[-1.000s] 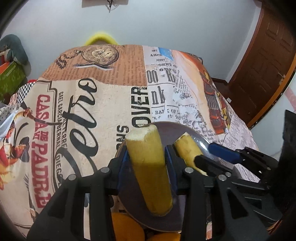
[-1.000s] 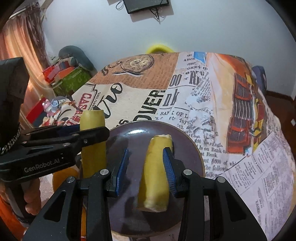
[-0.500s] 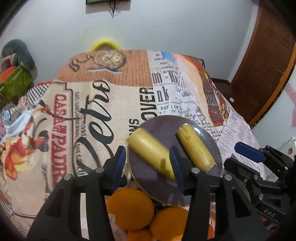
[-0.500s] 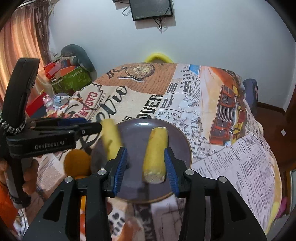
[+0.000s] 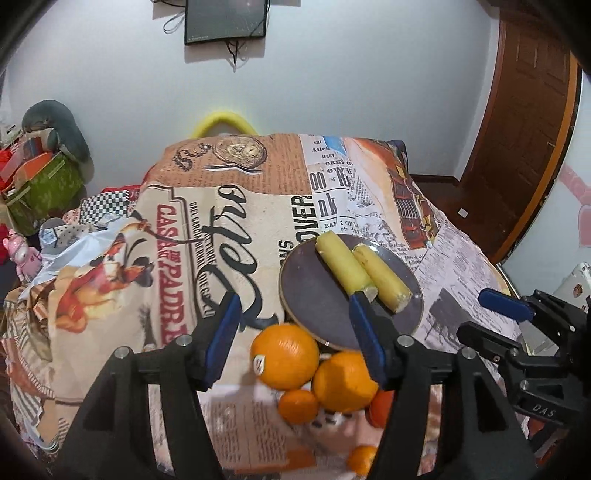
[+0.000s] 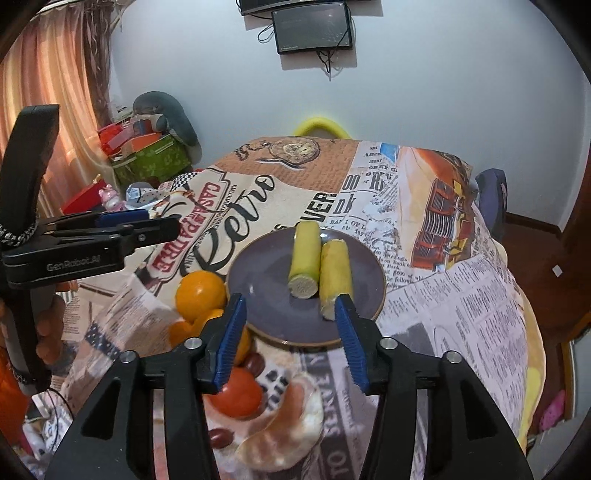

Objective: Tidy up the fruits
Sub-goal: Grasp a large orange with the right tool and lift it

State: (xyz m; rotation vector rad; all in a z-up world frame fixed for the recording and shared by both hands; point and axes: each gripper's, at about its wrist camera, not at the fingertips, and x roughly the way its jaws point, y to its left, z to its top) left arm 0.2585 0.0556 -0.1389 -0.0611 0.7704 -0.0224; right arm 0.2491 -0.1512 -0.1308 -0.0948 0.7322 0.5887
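Two yellow banana pieces (image 5: 345,267) (image 6: 306,258) lie side by side on a dark purple plate (image 5: 310,291) (image 6: 258,280) on the printed tablecloth. Several oranges (image 5: 284,356) (image 6: 199,290) are piled just in front of the plate, with a red fruit (image 6: 236,393) nearer me. My left gripper (image 5: 295,332) is open and empty, raised above the oranges and the plate's near edge. My right gripper (image 6: 290,332) is open and empty, raised over the plate's near rim. The right gripper also shows in the left wrist view (image 5: 491,321), and the left gripper shows in the right wrist view (image 6: 110,229).
The table has a retro newspaper-print cloth (image 5: 184,240). A yellow chair back (image 5: 221,122) stands behind it. Boxes and a grey cushion (image 6: 155,147) are stacked at the left. A wooden door (image 5: 517,129) is at the right. A screen (image 6: 314,26) hangs on the wall.
Both grippers have let go of their banana pieces, opened wide and pulled back and up. The two pieces now lie together on the plate.
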